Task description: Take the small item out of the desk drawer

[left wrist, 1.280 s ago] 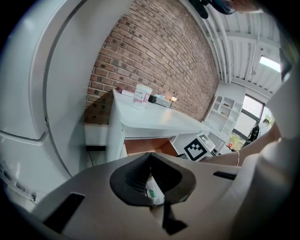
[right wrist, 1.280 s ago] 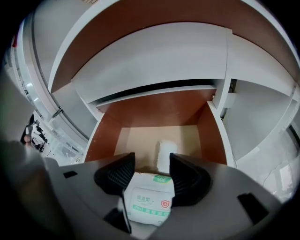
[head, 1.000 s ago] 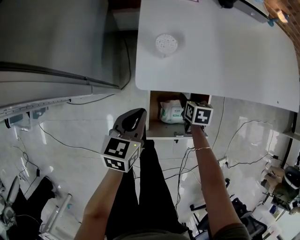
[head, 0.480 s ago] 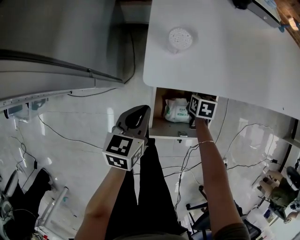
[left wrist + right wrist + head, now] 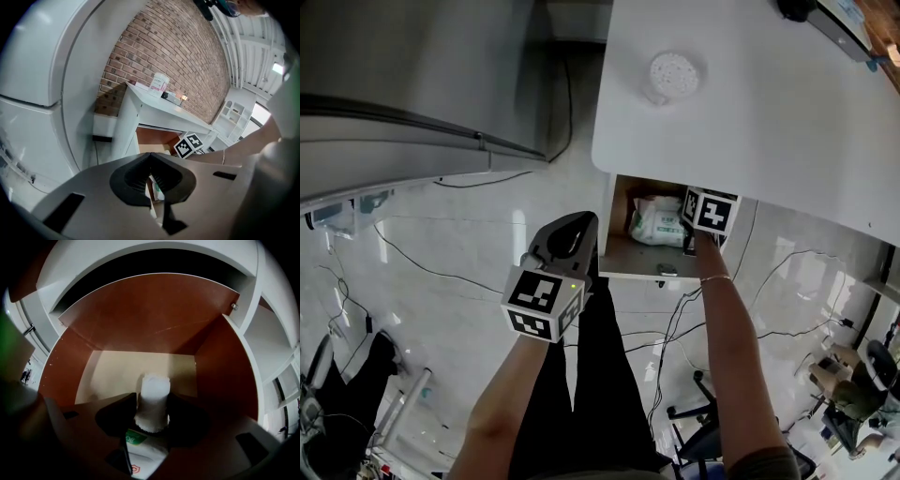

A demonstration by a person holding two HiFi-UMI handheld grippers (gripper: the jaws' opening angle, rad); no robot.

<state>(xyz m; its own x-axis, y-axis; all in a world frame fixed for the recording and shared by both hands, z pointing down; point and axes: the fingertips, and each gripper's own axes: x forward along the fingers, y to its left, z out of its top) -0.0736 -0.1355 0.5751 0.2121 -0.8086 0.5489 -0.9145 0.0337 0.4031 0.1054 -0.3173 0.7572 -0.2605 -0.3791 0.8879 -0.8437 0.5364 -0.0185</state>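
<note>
Closing on the packet (image 5: 153, 386): right tongs (image 5: 153, 401) reach deep into the open drawer (image 5: 98, 329), jaws coming together either side of the packet's white crimped end. Pads sit just at its flanks; no clear squeeze yet. Rest of the packet, with green print, runs back beneath the tongs' body on the drawer floor. Drawer walls close on both sides of the tongs, back panel ahead.

Left tongs (image 5: 150, 158) hang outside the drawer, jaws together, nothing between them; the drawer opening lies ahead of them and to their right.

White tabletop (image 5: 769, 122) overhangs the right tongs; a round white object (image 5: 673, 75) rests on it, well ahead of both tongs.

Risks, as I judge them:
- Hold falls on the thin end seal only. Soft film may slip from the pads once the packet's weight hangs below the tongs.
- Little room overhead: a straight lift likely knocks the tongs or marker cube (image 5: 712, 212) against the tabletop's underside. Drawing back toward the person first looks safer.
- A dangling packet may catch the drawer front on the way out
</note>
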